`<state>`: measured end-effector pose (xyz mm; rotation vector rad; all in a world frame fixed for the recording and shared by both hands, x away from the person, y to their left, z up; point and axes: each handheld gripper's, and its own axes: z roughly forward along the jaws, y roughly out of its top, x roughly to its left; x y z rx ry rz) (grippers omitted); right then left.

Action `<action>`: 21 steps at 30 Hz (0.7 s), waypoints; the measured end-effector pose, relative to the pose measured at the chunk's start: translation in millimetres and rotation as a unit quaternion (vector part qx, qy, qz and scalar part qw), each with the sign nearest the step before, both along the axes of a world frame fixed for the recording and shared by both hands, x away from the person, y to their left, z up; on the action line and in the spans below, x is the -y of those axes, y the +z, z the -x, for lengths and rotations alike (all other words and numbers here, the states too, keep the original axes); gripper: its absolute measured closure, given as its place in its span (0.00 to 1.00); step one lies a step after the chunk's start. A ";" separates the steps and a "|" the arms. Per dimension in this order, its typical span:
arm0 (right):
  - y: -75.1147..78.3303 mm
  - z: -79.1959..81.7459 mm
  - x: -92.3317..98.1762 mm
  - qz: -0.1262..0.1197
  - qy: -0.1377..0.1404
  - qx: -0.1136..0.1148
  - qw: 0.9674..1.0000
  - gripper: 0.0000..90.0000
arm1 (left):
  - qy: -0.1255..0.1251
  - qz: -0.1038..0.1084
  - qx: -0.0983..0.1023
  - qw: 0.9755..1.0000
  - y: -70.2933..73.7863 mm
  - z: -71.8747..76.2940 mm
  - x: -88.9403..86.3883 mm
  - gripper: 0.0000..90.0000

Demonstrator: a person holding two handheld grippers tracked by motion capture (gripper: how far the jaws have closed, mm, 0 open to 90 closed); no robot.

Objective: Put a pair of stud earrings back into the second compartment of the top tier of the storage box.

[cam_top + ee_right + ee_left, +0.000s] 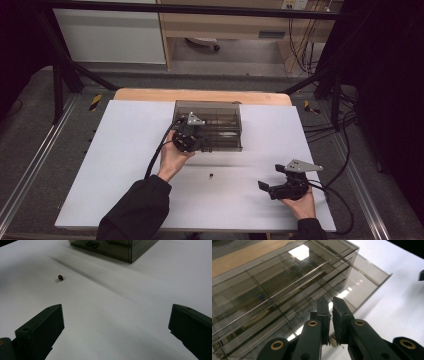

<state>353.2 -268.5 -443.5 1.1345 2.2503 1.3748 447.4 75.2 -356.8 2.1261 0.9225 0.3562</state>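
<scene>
A smoky clear plastic box (220,131) with several compartments stands at the back middle of the white sheet (115,165). My left gripper (200,142) is at the box's front left part, and in the left gripper view its jaws (331,305) stand shut above the box's dividers (274,290). A small pale bit shows low between them; I cannot tell what it is. A tiny dark red component with thin leads (211,175) (60,277) lies loose on the sheet. My right gripper (269,177) (115,315) rests near the front right, open and holding nothing, to the right of the component.
The box's near corner (130,255) shows at the top of the right gripper view. The wooden table edge (200,95) runs behind the box. Black frame bars and cables (325,125) flank the table. The left gripper's cable (157,155) trails toward the sleeve.
</scene>
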 end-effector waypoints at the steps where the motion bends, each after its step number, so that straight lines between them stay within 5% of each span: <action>1: 0.0 0.0 0.0 0.000 0.000 0.000 1.000 0.01 | 0.000 -0.001 -0.004 1.000 -3.0 -3.4 0.5 0.93; 6: 0.1 -0.1 0.1 0.000 0.000 0.000 1.000 0.01 | 0.001 0.003 -0.010 1.000 -5.9 -6.9 1.0 0.91; 13: 0.0 0.0 0.0 0.001 0.000 0.000 1.000 0.01 | 0.002 0.004 0.001 1.000 0.2 -2.1 -3.4 0.67; 21: -0.1 0.0 -0.1 0.001 0.000 0.000 1.000 0.01 | -0.017 0.014 0.014 1.000 9.7 19.7 -17.2 0.43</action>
